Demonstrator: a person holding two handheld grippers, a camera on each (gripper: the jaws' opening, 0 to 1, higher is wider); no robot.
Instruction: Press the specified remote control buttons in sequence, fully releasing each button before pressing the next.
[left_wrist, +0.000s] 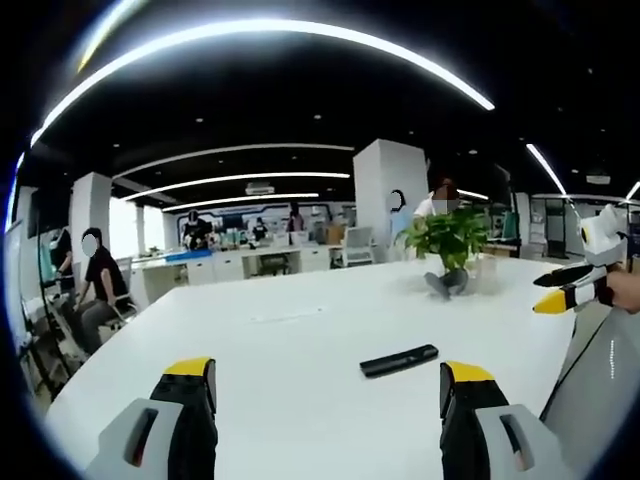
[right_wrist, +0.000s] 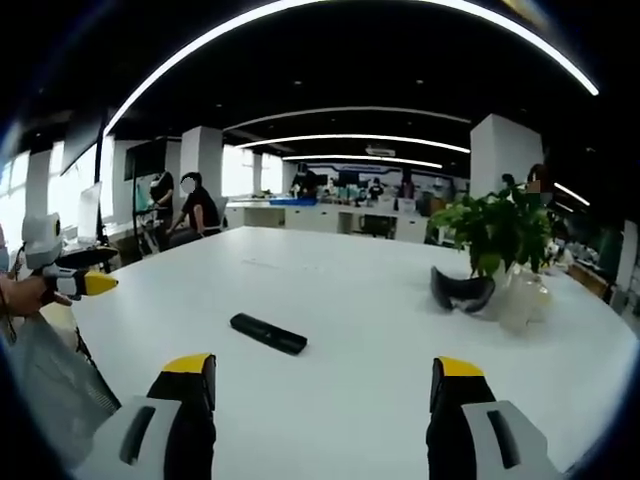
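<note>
A black remote control lies flat on the white table, just ahead of my left gripper and a little to its right. That gripper is open, jaws wide apart with nothing between them. My right gripper comes in from the right, held by a hand above the table edge. In the right gripper view the remote lies ahead and left of my right gripper, which is open and empty. The left gripper shows at the left edge. Neither gripper touches the remote.
A potted green plant stands at the far right of the table, with a dark curved object and a clear container beside it. A seated person is at the table's far left. Desks and pillars fill the room behind.
</note>
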